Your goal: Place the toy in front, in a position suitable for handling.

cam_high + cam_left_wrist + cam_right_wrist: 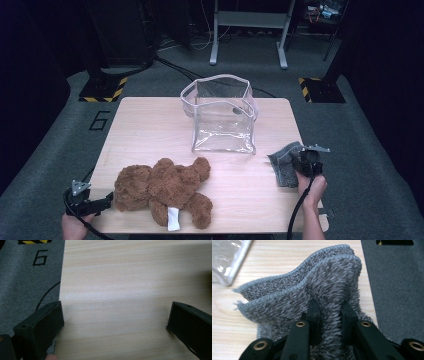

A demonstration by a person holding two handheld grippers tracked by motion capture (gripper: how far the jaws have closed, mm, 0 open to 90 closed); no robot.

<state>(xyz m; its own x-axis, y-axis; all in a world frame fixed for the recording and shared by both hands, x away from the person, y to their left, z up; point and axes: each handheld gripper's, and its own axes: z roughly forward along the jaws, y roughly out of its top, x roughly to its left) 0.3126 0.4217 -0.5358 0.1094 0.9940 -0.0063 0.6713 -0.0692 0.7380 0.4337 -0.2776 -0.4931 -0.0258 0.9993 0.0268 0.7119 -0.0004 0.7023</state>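
Observation:
My right gripper (306, 159) is near the table's right edge, shut on a fold of a grey fuzzy cloth (284, 162). In the right gripper view the cloth (329, 282) bunches up between the pads of the right gripper (329, 312), and its folded layers rest on the wood. At the front left lies a brown teddy bear (165, 187) with a white tag. My left gripper (107, 200) sits just left of the bear's head. Its jaws stand wide apart in the left gripper view, where the left gripper (115, 320) has only bare wood between them.
A clear plastic bag (222, 117) with a white rim stands open at the back middle of the wooden table (150, 130). Grey carpet with a printed 6 (40, 257) surrounds the table. A metal frame (248, 30) stands beyond it.

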